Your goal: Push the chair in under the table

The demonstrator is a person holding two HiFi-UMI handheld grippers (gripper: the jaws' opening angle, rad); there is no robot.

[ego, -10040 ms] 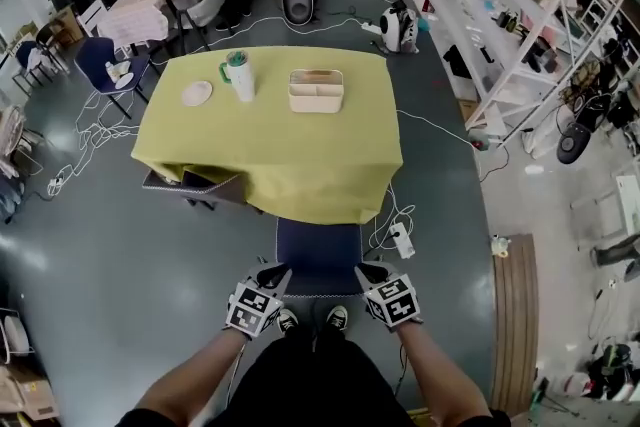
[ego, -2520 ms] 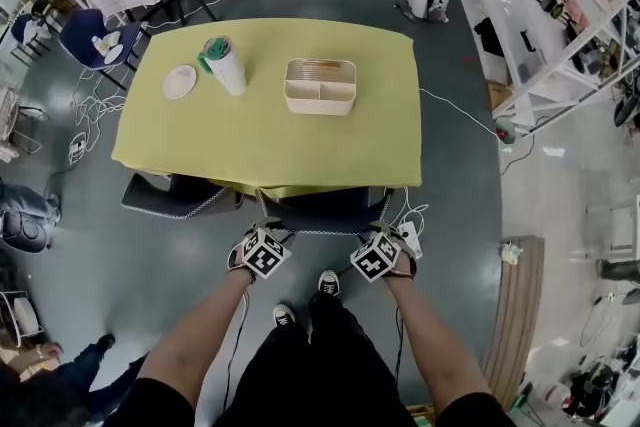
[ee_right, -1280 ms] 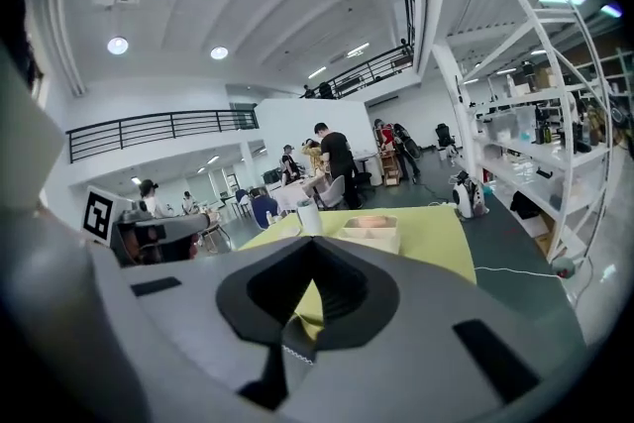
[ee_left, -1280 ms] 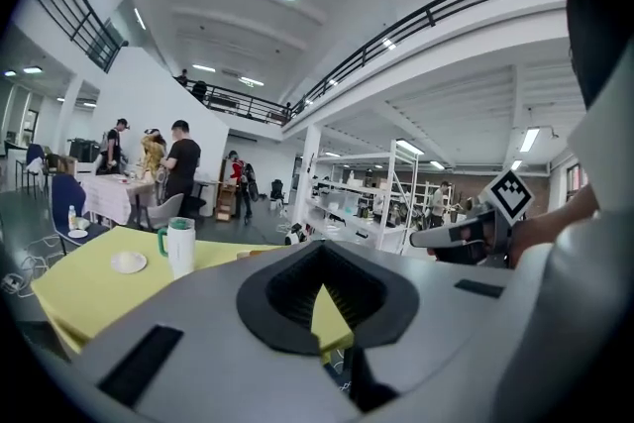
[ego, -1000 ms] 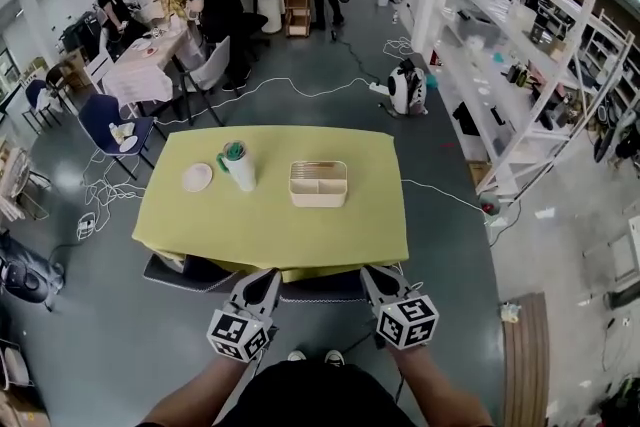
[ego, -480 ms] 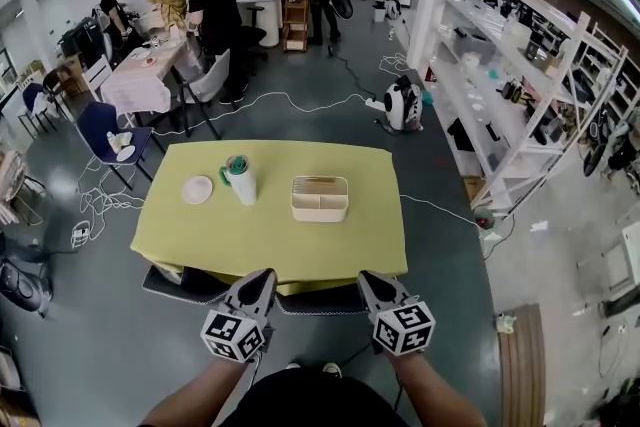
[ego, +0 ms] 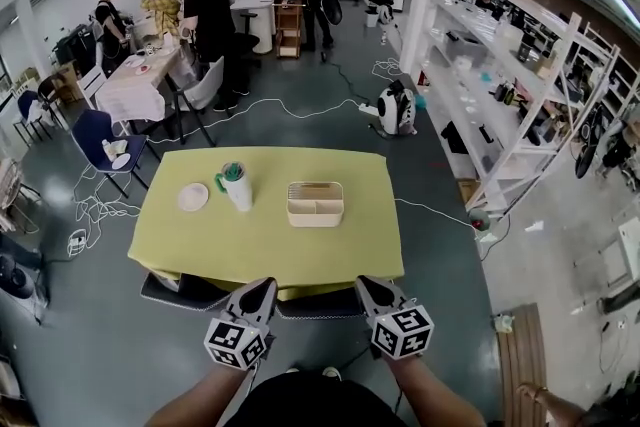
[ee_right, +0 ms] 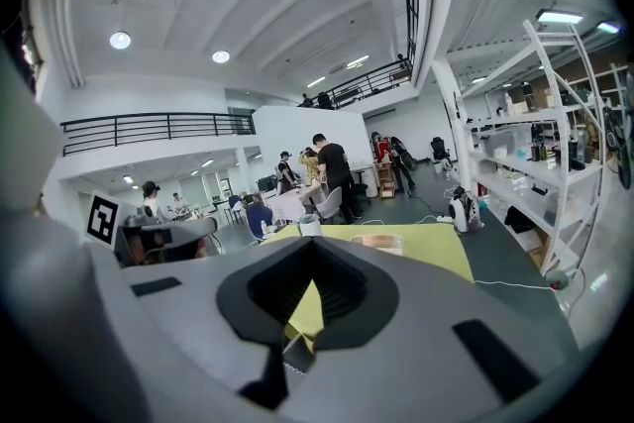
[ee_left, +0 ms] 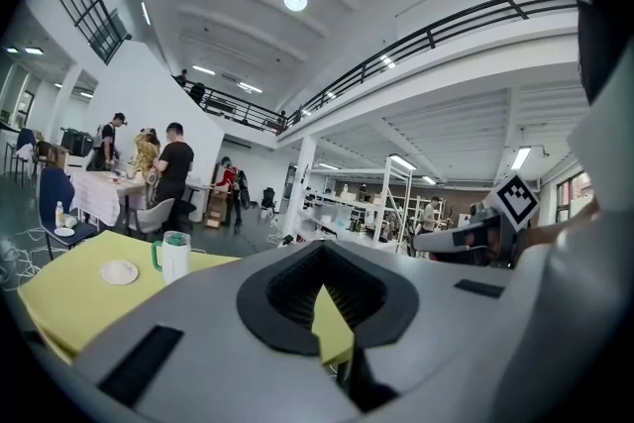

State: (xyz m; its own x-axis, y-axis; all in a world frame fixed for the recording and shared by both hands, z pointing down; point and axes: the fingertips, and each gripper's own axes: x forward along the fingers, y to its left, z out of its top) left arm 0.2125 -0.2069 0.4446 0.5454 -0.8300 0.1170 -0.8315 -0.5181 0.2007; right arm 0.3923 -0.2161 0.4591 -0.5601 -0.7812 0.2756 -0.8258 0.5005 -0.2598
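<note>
The table point(ego: 210, 255), under a yellow cloth, stands in the middle of the head view. The dark chair point(ego: 322, 303) sits tucked beneath the table's near edge, with only its back showing below the cloth. My left gripper point(ego: 266, 285) and right gripper point(ego: 362, 283) hover at the two ends of that back, both shut and holding nothing. Whether they touch the chair I cannot tell. In the left gripper view, the left gripper point(ee_left: 322, 284) has its jaws closed together, with a sliver of yellow cloth seen past them. The right gripper point(ee_right: 309, 280) looks the same in the right gripper view.
On the table stand a white cup with a green lid point(ego: 237, 187), a small plate point(ego: 193, 197) and a beige divided tray point(ego: 315, 203). A second dark chair point(ego: 185, 292) is under the table's left corner. People stand around another table point(ego: 140, 80) at the back left, shelving point(ego: 520, 85) lines the right, and cables point(ego: 300, 105) cross the floor.
Ten seconds ago the chair's seat stood out in front of the table; now only its back shows under the cloth. Over the last second both grippers stayed shut, near the chair's back.
</note>
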